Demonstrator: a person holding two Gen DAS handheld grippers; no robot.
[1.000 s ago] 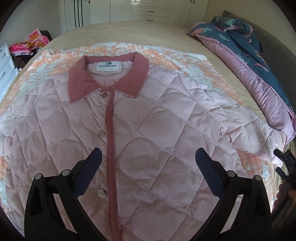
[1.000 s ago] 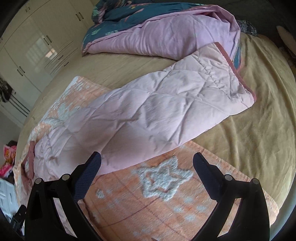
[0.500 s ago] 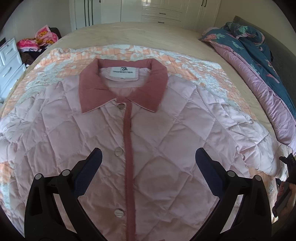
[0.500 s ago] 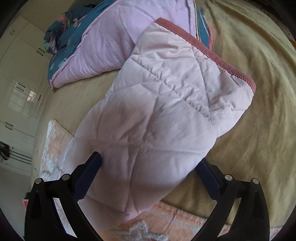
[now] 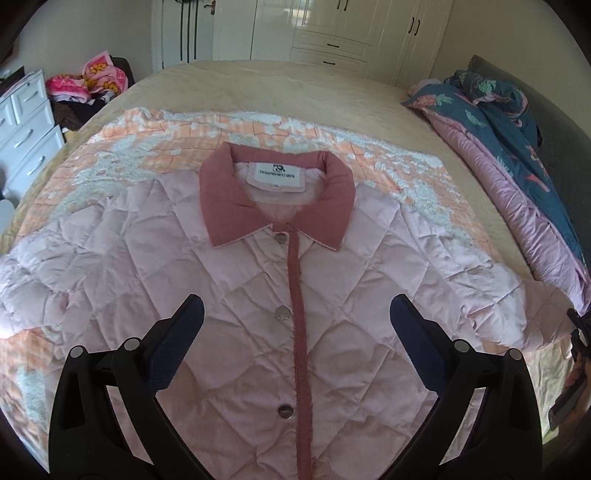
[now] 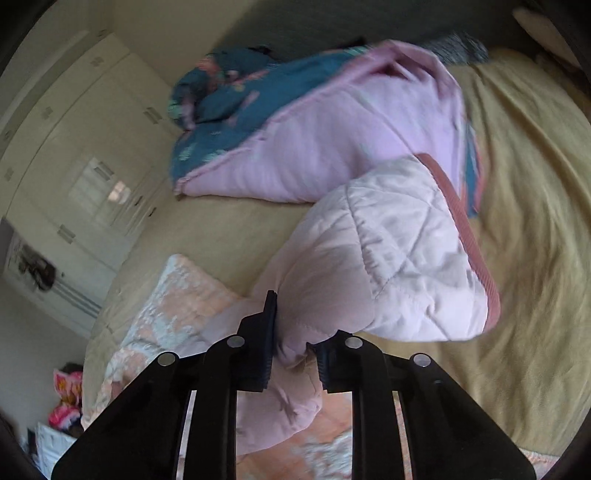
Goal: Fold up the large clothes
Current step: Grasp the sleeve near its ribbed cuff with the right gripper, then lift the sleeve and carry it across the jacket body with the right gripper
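Note:
A pale pink quilted jacket (image 5: 258, 280) with a dusty-rose collar (image 5: 277, 195) and button placket lies face up and spread flat on an orange-and-white blanket (image 5: 155, 144). My left gripper (image 5: 295, 347) is open and empty, hovering above the jacket's chest. My right gripper (image 6: 295, 332) is shut on the jacket's right sleeve (image 6: 391, 251) and holds it bunched up off the bed; the rose-trimmed cuff (image 6: 469, 236) hangs beyond the fingers.
A teal floral duvet with a pink lining (image 5: 524, 155) lies heaped along the bed's right side and also shows in the right wrist view (image 6: 317, 140). White wardrobes (image 5: 351, 33) stand behind the bed, a white drawer unit (image 5: 26, 122) at left.
My right gripper has closed on the sleeve and lifted it. The left gripper has shifted left, so the jacket's placket now sits centred between its open fingers.

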